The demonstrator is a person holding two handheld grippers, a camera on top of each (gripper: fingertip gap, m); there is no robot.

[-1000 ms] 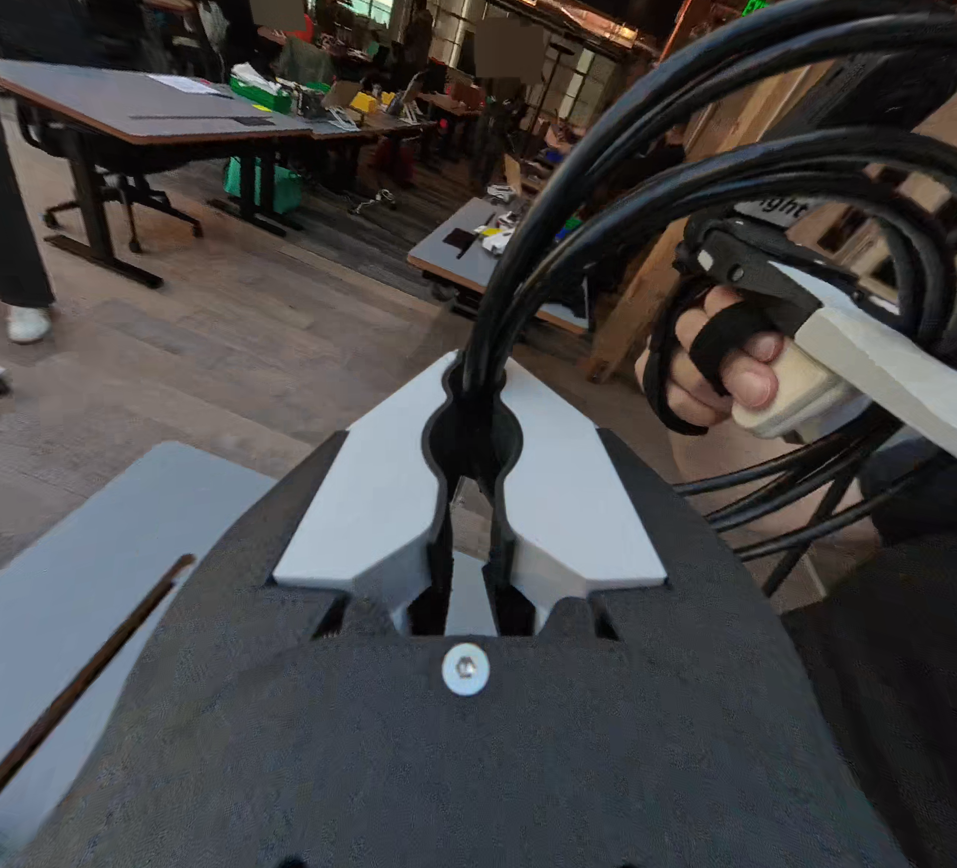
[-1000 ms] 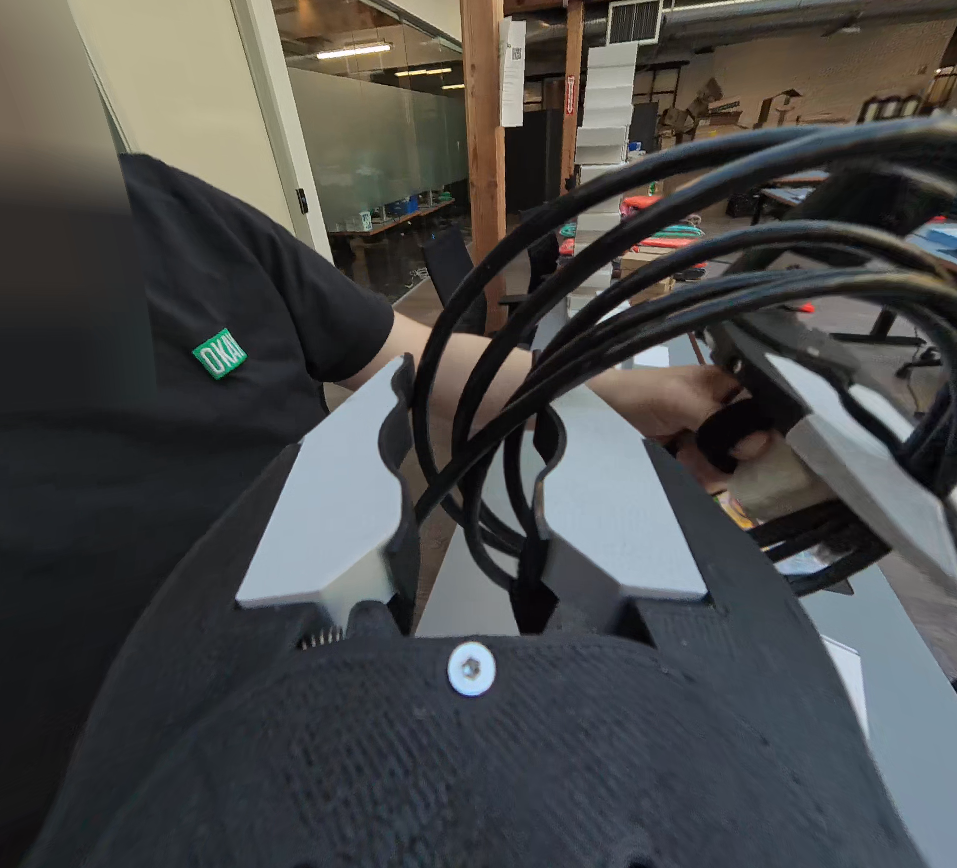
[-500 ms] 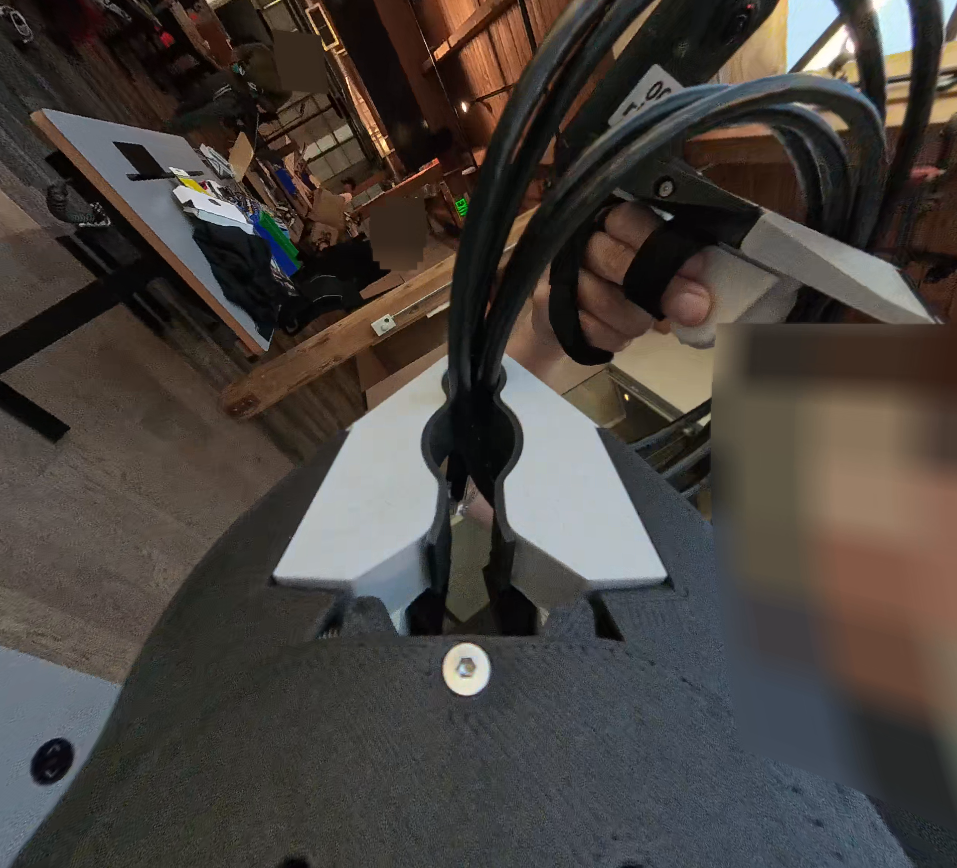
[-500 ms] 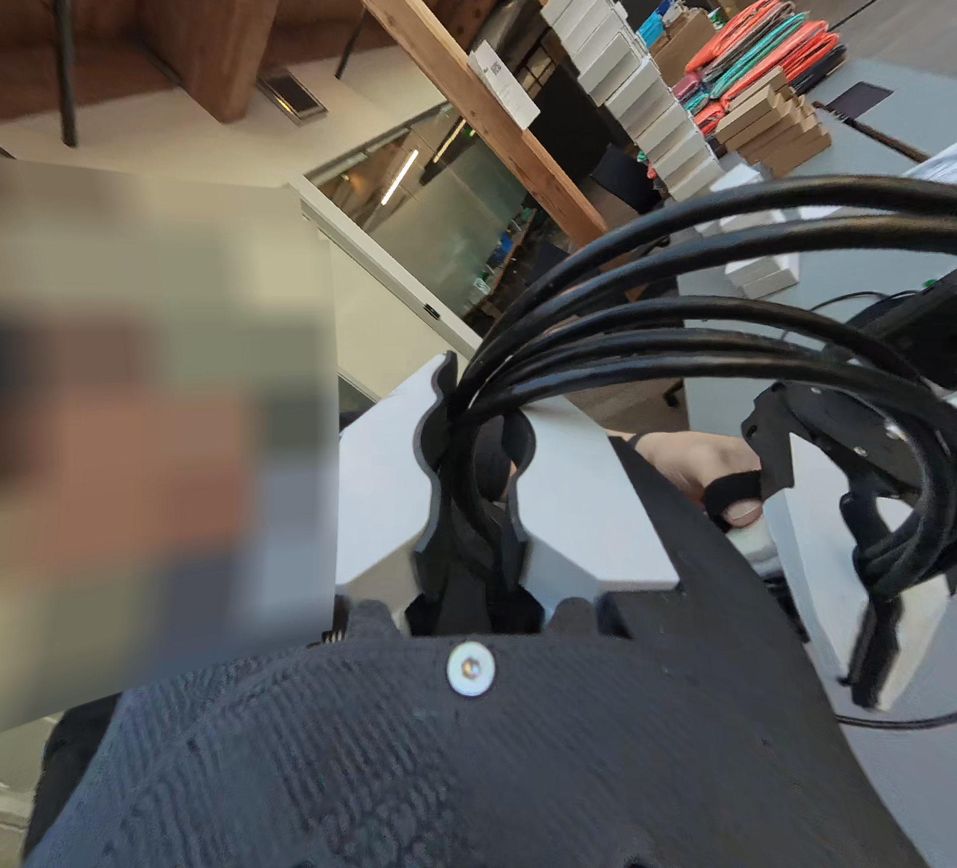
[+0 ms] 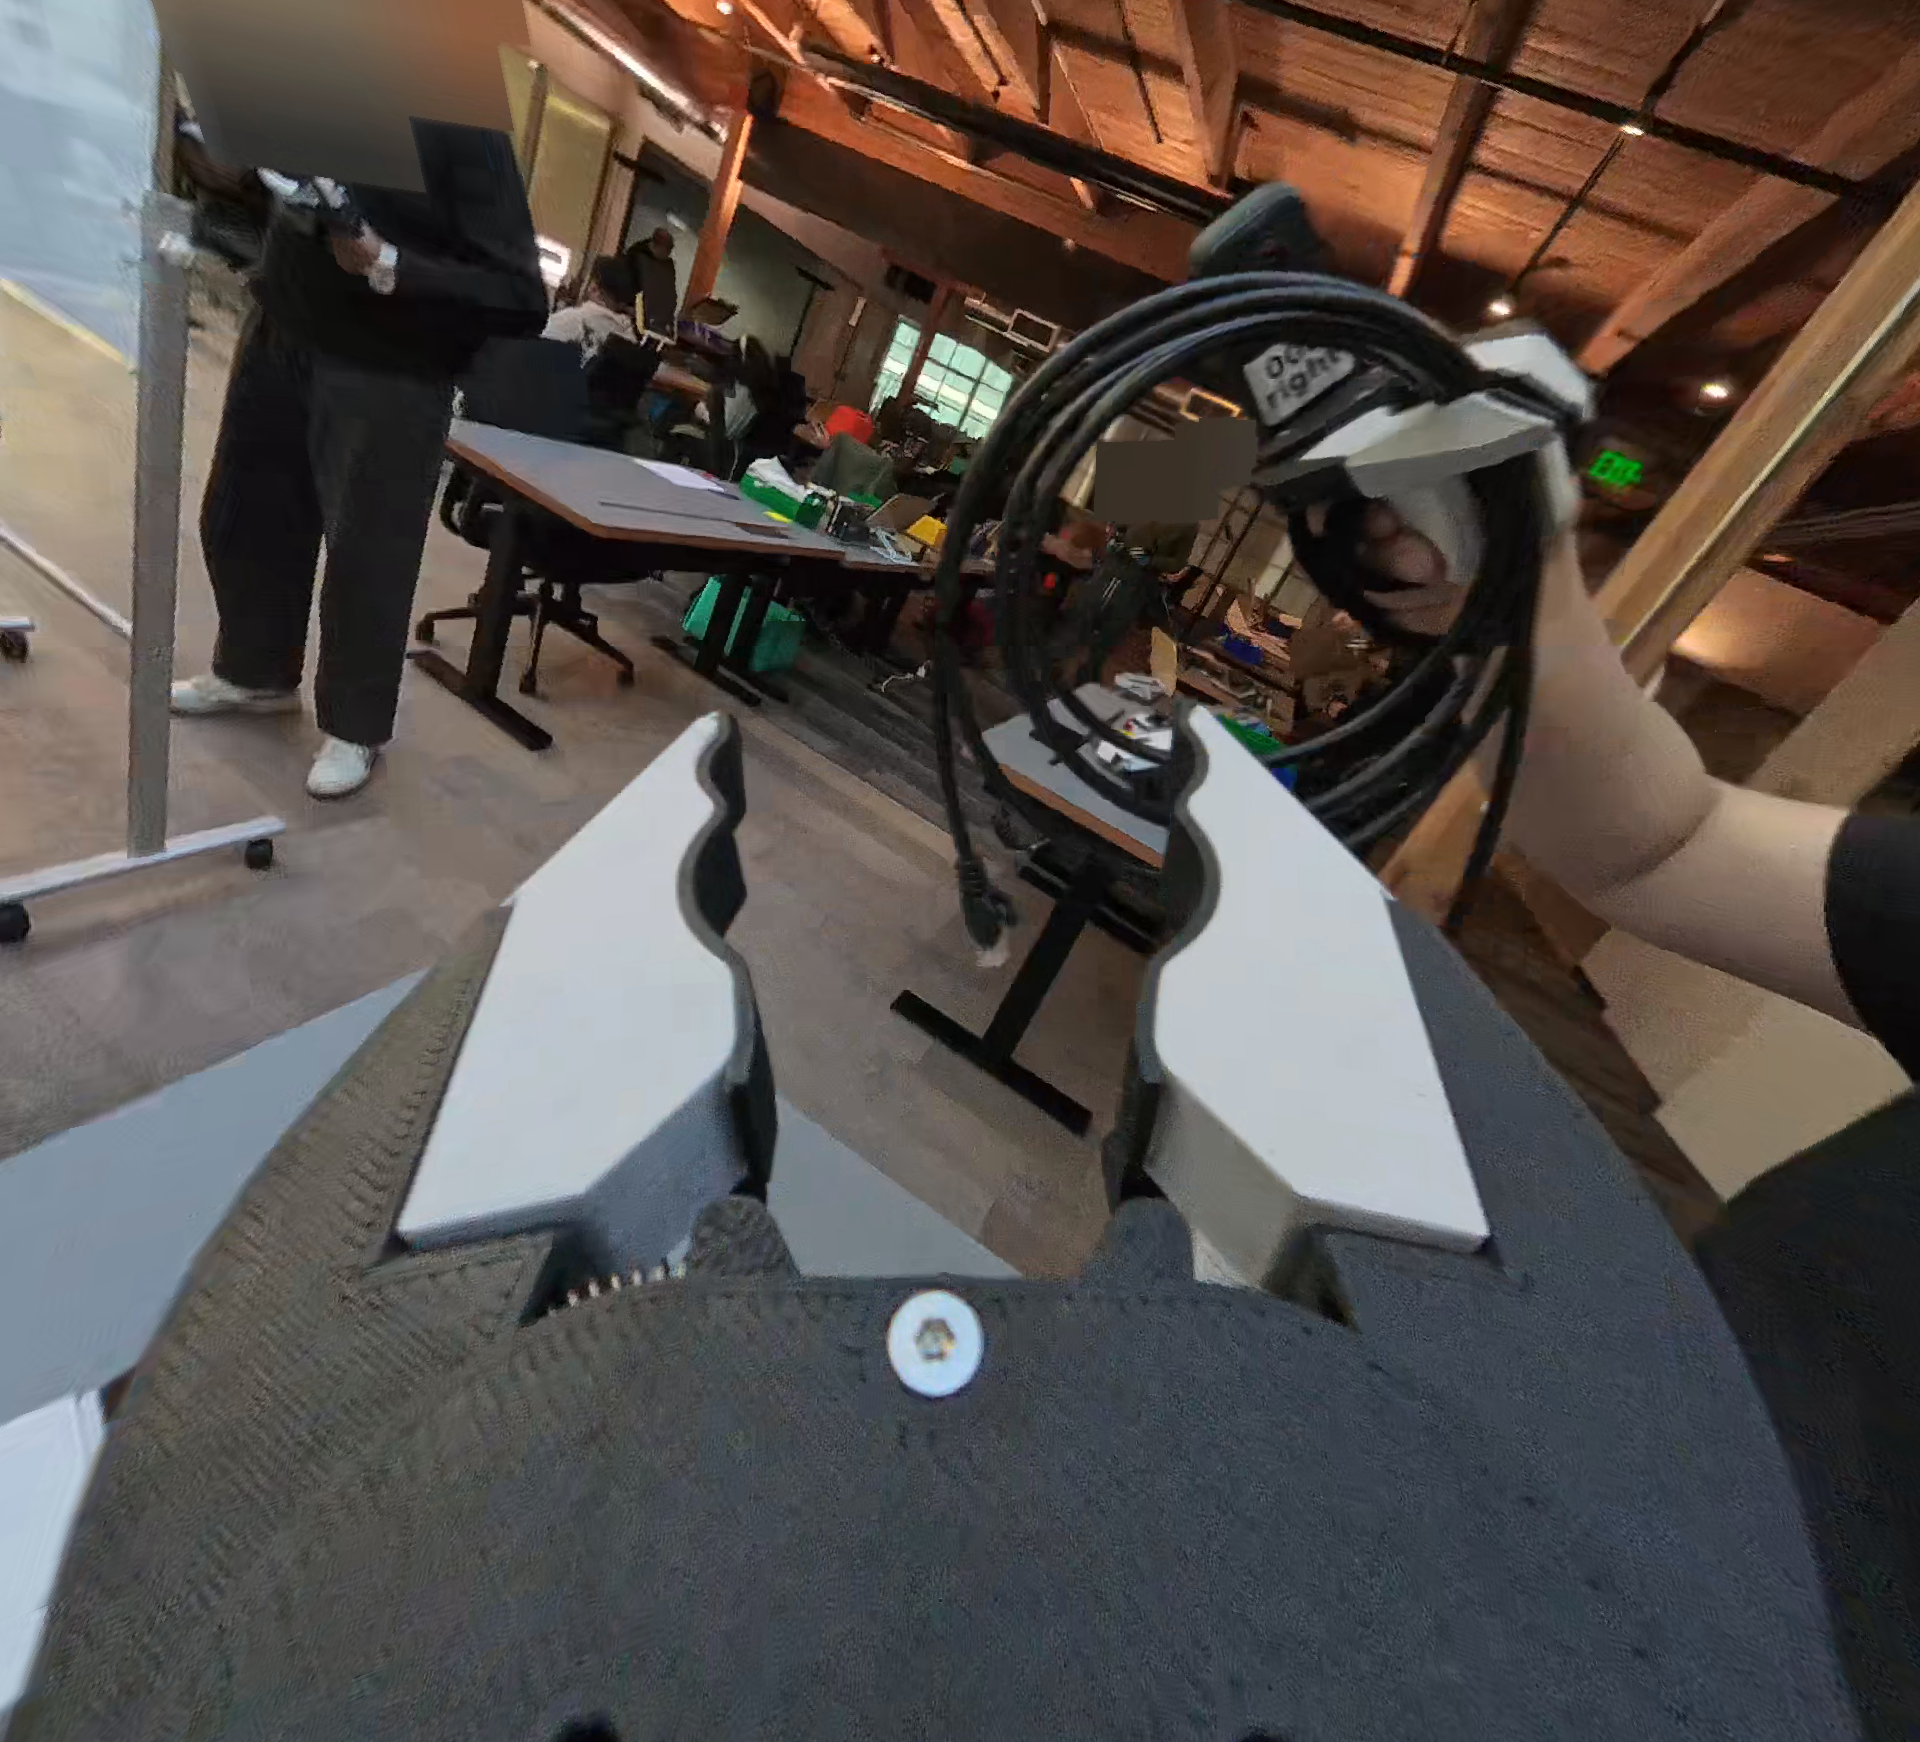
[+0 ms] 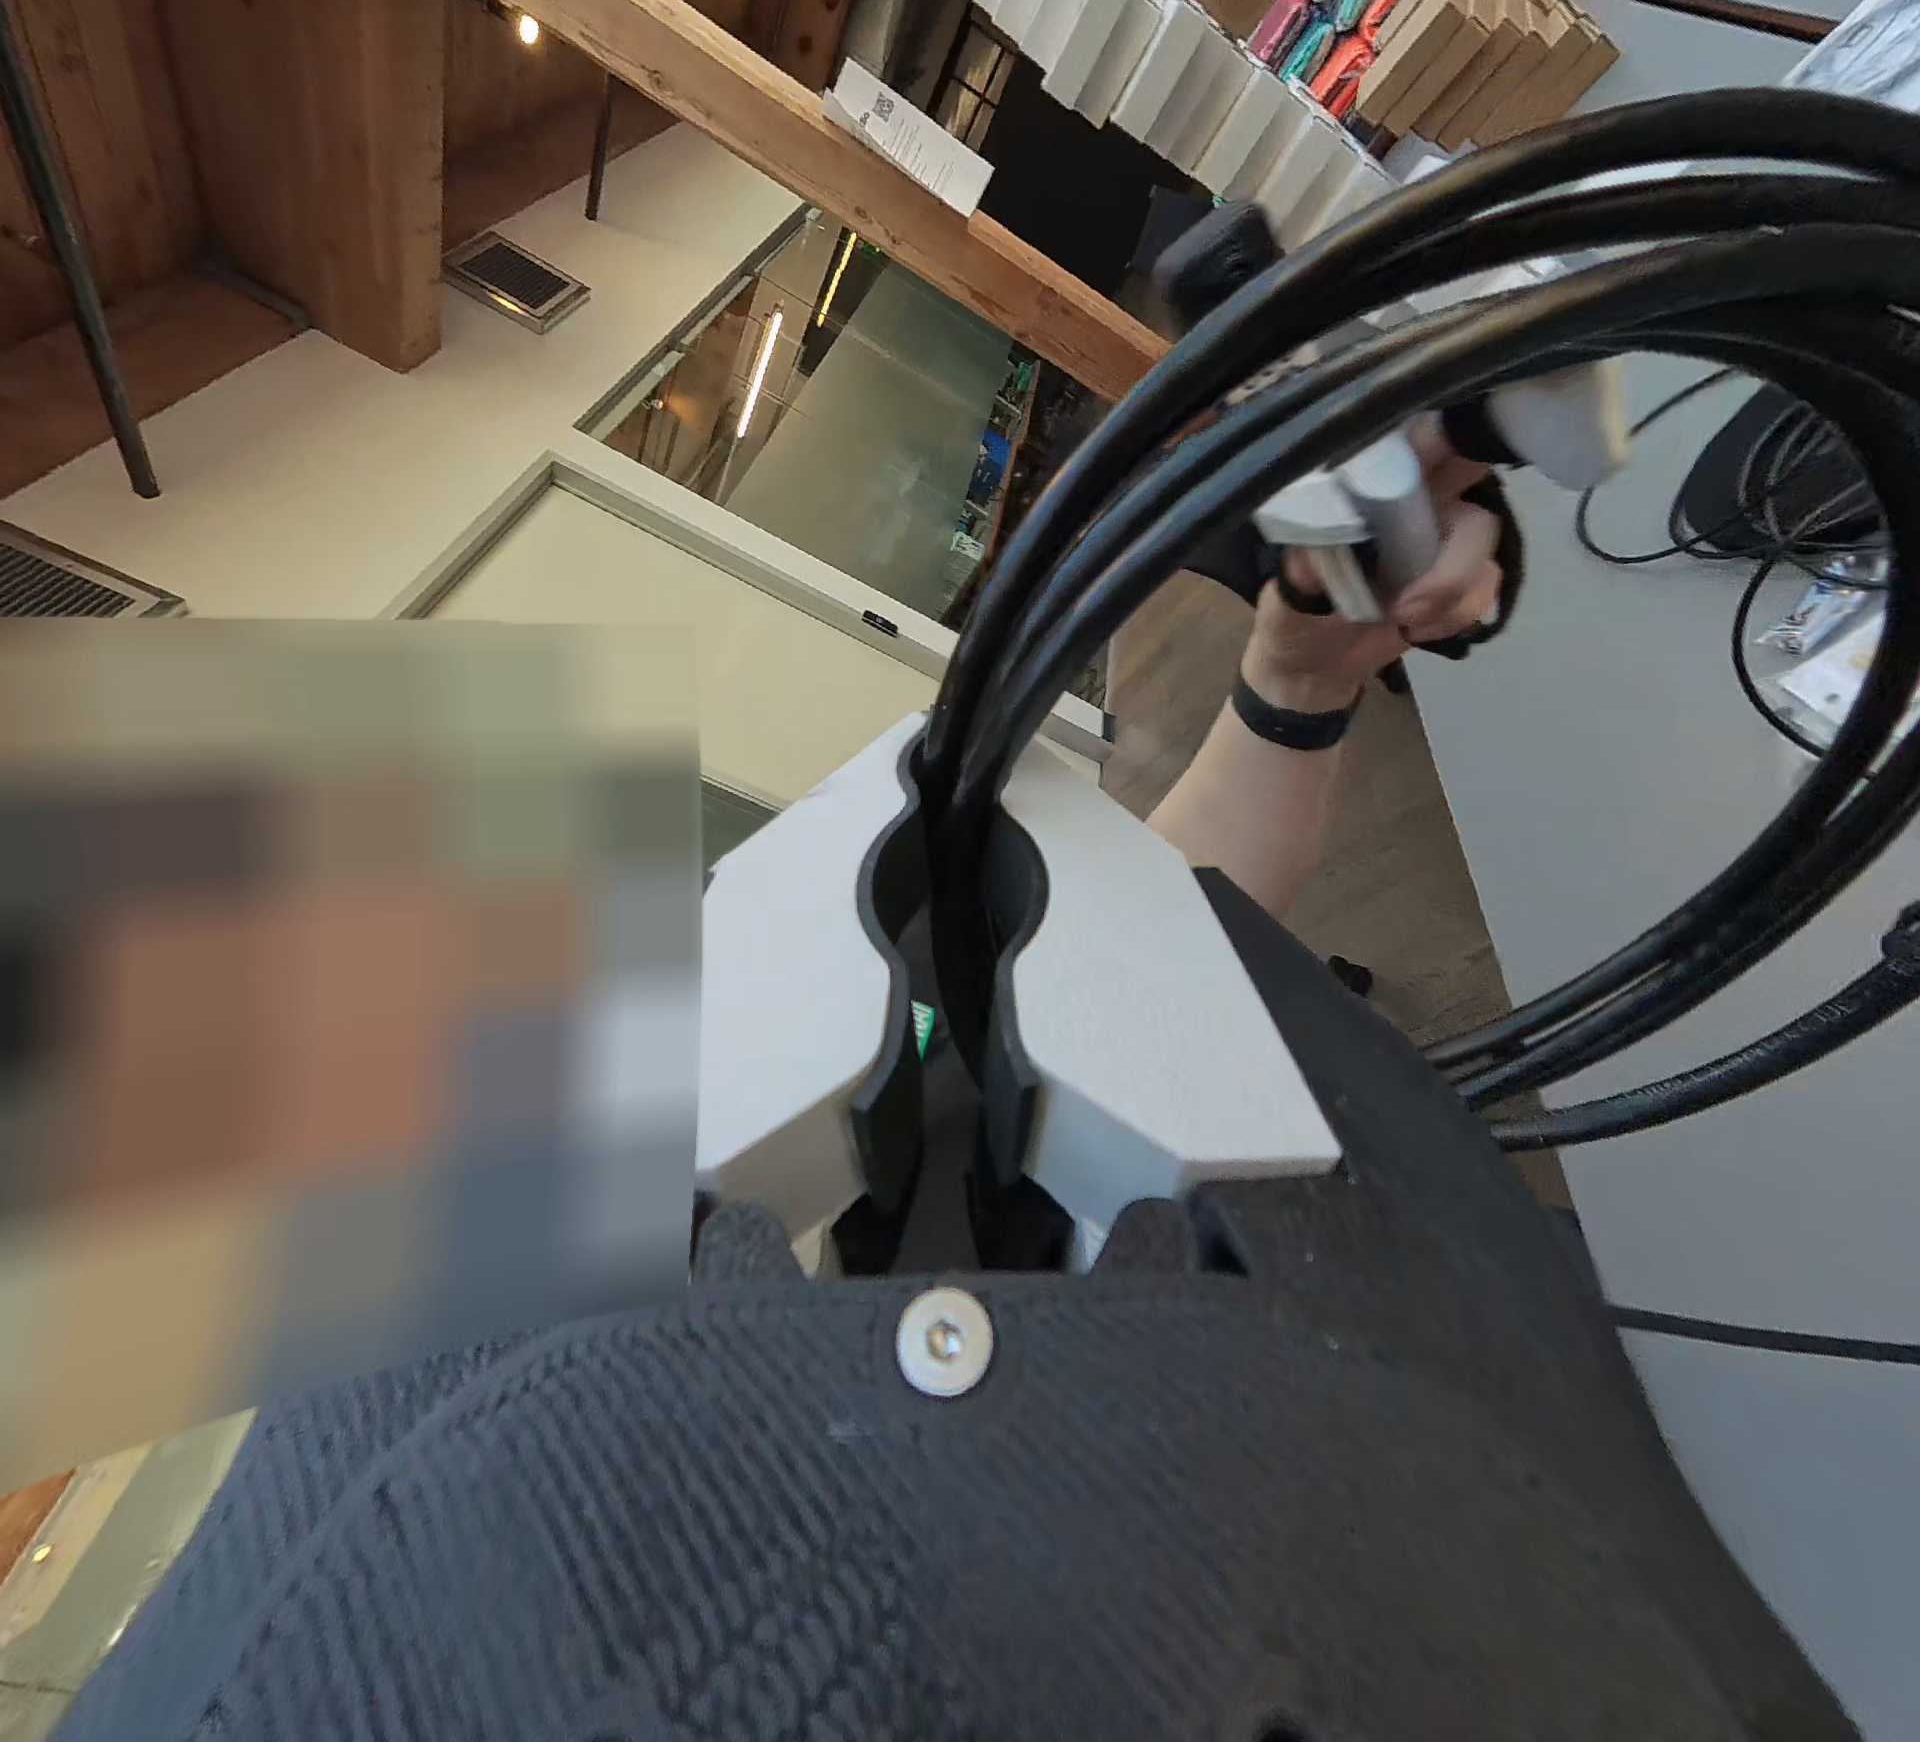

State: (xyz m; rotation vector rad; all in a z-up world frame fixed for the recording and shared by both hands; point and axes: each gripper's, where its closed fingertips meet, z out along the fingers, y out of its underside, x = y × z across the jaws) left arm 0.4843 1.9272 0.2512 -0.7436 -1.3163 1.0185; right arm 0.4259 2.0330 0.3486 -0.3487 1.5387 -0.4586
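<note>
A coil of black cable (image 5: 1049, 487) hangs in the air, its plug end (image 5: 982, 913) dangling. My right gripper (image 6: 951, 757) is shut on several strands of the coil (image 6: 1351, 310), which loops up and to the right. It also shows in the left wrist view (image 5: 1527, 404) at the upper right, clamped on the top of the coil and held by a hand. My left gripper (image 5: 951, 747) is open and empty, some way in front of the coil. In the right wrist view it (image 6: 1340, 539) shows through the loop, held by a hand.
A person (image 5: 343, 466) stands at the left beside a wheeled metal stand (image 5: 156, 549). Desks (image 5: 644, 508) and a small table (image 5: 1081, 799) lie beyond. A grey tabletop (image 6: 1662, 861) with loose cables (image 6: 1766, 549) is at the right. A wooden post (image 5: 1766, 466) stands at the far right.
My left gripper has opened, let go of the coil and drawn back from it. My right gripper stays shut on the coil and holds it alone.
</note>
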